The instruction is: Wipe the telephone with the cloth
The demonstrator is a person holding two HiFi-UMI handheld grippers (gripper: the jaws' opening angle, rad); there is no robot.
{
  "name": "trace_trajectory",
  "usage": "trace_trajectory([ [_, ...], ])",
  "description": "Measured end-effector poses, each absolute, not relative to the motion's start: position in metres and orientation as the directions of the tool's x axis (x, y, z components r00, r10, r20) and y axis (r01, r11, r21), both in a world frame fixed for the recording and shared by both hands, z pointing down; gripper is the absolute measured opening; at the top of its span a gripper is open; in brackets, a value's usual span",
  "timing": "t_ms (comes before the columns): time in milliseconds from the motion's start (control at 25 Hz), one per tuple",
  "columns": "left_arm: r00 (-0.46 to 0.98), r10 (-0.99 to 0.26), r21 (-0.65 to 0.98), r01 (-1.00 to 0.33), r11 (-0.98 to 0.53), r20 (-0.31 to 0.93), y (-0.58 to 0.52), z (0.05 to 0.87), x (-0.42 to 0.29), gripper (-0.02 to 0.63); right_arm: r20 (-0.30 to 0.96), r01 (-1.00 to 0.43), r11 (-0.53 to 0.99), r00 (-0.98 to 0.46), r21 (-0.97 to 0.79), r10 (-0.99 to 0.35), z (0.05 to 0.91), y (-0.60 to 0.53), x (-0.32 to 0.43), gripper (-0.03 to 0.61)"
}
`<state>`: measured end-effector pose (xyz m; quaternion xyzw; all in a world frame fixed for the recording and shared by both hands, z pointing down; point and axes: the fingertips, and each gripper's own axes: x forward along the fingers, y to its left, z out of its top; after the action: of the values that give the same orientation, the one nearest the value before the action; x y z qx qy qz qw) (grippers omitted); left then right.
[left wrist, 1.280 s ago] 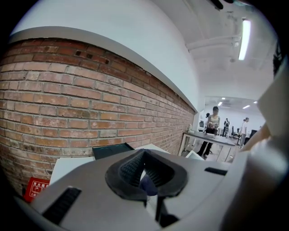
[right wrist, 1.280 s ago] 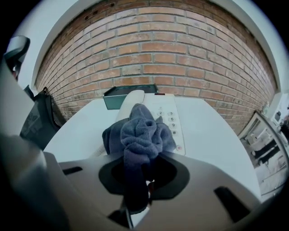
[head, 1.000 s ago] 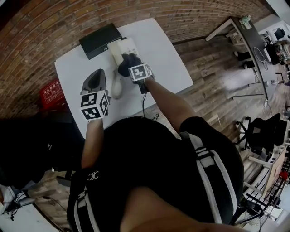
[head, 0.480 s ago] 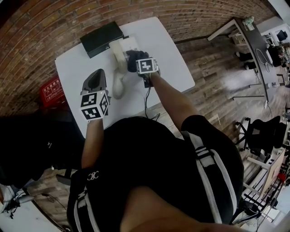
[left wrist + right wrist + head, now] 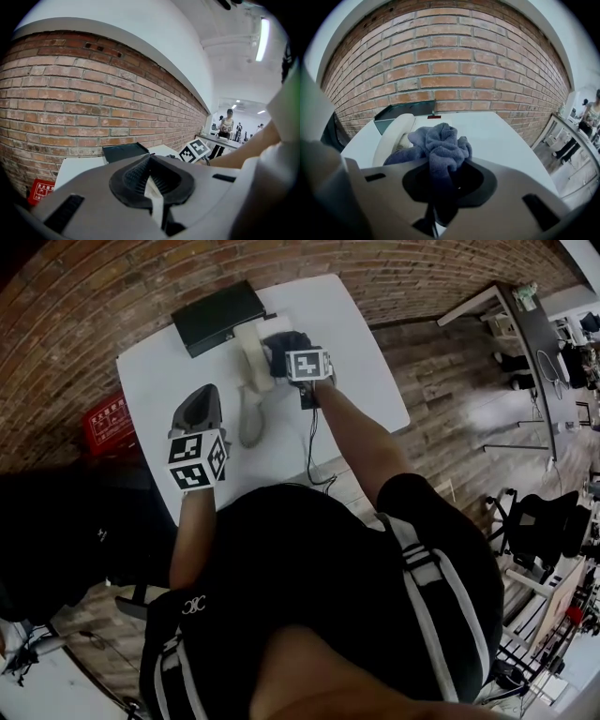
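A cream telephone (image 5: 251, 351) lies on the white table (image 5: 352, 352), its handset (image 5: 250, 415) stretched toward the near edge. My right gripper (image 5: 292, 354) is shut on a bunched blue-grey cloth (image 5: 281, 343) that rests at the phone's right side. In the right gripper view the cloth (image 5: 438, 144) bulges out over the right gripper (image 5: 440, 176), with the telephone (image 5: 392, 136) just beyond on the left. My left gripper (image 5: 201, 407) hovers left of the handset, jaws together and empty. The left gripper view shows the left gripper (image 5: 151, 177) with its pads meeting.
A flat black box (image 5: 217, 315) sits at the table's far edge behind the phone, visible as the black box (image 5: 124, 151) against the brick wall. A dark cable (image 5: 309, 442) runs off the near edge. A red box (image 5: 108, 421) stands on the floor at left.
My right gripper has carried the cloth away from me and to the right across the phone body. The left gripper has stayed where it was.
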<state>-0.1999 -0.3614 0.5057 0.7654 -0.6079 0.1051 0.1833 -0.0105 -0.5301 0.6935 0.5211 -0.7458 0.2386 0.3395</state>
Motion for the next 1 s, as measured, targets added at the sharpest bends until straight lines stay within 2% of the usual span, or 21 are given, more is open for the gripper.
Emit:
trace_trajectory([
  [320,0.218,-0.883,0.166,-0.973,-0.162,0.415,-0.366,0.520,-0.216,-0.006,0.735,-0.933,0.358,-0.227,0.024,-0.639,0.683,-0.584,-0.031,0.051],
  [560,0.186,-0.882,0.165,-0.978,-0.126,0.433,-0.363,0.527,-0.228,-0.006,0.729,-0.904,0.426,-0.269,0.033,-0.630,0.671,-0.606,-0.056,0.051],
  [1000,0.170,-0.885,0.154,-0.982,-0.113,0.433,-0.356,0.525,-0.231,-0.006,0.728,-0.815,0.572,-0.337,0.091,-0.597,0.674,-0.580,-0.090,0.051],
])
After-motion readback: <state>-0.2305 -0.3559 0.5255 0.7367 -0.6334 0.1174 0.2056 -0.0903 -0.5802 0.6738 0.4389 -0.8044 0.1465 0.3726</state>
